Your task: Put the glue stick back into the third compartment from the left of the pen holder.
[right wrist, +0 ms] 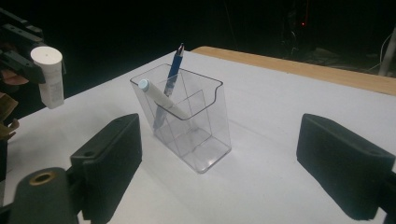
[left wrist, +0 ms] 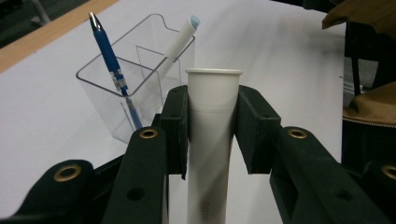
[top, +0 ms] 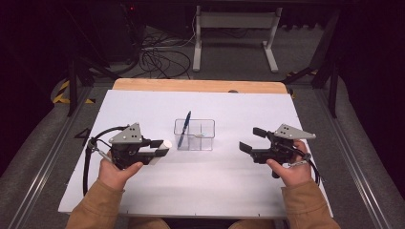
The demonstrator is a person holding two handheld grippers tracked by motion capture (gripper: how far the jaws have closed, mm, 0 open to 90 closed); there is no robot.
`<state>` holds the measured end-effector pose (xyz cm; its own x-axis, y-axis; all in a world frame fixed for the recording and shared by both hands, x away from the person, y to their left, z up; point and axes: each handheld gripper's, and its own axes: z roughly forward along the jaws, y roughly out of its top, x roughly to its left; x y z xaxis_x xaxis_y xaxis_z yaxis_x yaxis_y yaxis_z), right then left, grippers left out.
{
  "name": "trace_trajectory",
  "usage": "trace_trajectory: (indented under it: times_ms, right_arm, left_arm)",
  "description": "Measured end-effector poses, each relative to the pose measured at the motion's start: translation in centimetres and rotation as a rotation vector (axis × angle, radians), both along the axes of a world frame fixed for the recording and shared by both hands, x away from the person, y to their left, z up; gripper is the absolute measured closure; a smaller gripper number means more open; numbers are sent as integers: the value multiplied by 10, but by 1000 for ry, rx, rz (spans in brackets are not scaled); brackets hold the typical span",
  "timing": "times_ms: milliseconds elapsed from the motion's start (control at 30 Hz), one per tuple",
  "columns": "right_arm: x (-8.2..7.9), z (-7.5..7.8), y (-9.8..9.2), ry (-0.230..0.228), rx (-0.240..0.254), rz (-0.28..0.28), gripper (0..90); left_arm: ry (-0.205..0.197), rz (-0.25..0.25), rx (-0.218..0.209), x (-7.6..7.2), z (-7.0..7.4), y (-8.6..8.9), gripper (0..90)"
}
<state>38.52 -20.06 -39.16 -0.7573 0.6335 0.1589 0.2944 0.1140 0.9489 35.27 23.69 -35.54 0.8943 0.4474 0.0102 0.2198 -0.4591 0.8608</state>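
A clear plastic holder [top: 194, 135] [left wrist: 135, 74] [right wrist: 187, 121] stands in the middle of the white table. A blue pen [top: 184, 129] [left wrist: 112, 70] [right wrist: 169, 84] and a white marker [left wrist: 180, 42] [right wrist: 163, 100] lean inside it. My left gripper [top: 160, 148] [left wrist: 212, 123], left of the holder, is shut on a white tube [top: 162, 149] [left wrist: 212, 140] [right wrist: 48, 74], its two pads pressing the tube's sides just below the cap. My right gripper [top: 252, 140] [right wrist: 233, 163] hovers right of the holder with its jaws wide open and nothing between them.
The white board [top: 143, 191] covers a wooden table whose far edge [top: 191, 85] shows. Beyond it lie cables [top: 157, 57] and a white frame leg [top: 270, 43] on the floor. Tan sleeves [top: 95, 207] enter from the bottom.
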Motion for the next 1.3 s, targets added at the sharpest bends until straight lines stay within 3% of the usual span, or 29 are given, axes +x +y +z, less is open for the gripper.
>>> trace_trajectory:
  times_ms: [433, 667, 967, 1300]
  right_arm:
    - [-1, 0, 0, -1, 0, 1, 146]
    - [-1, 1, 1, -3, -2, 1, 147]
    - [0, 0, 0, -1, 1, 5, 147]
    - [-1, 0, 1, 2, -1, 7, 147]
  left_arm:
    - [-32, 23, -60, 0, 3, -2, 671]
    - [-5, 22, -113, 6, 6, -3, 670]
    - [-44, 31, -71, 10, 14, -19, 671]
    - [-72, 27, -78, 24, 24, -40, 670]
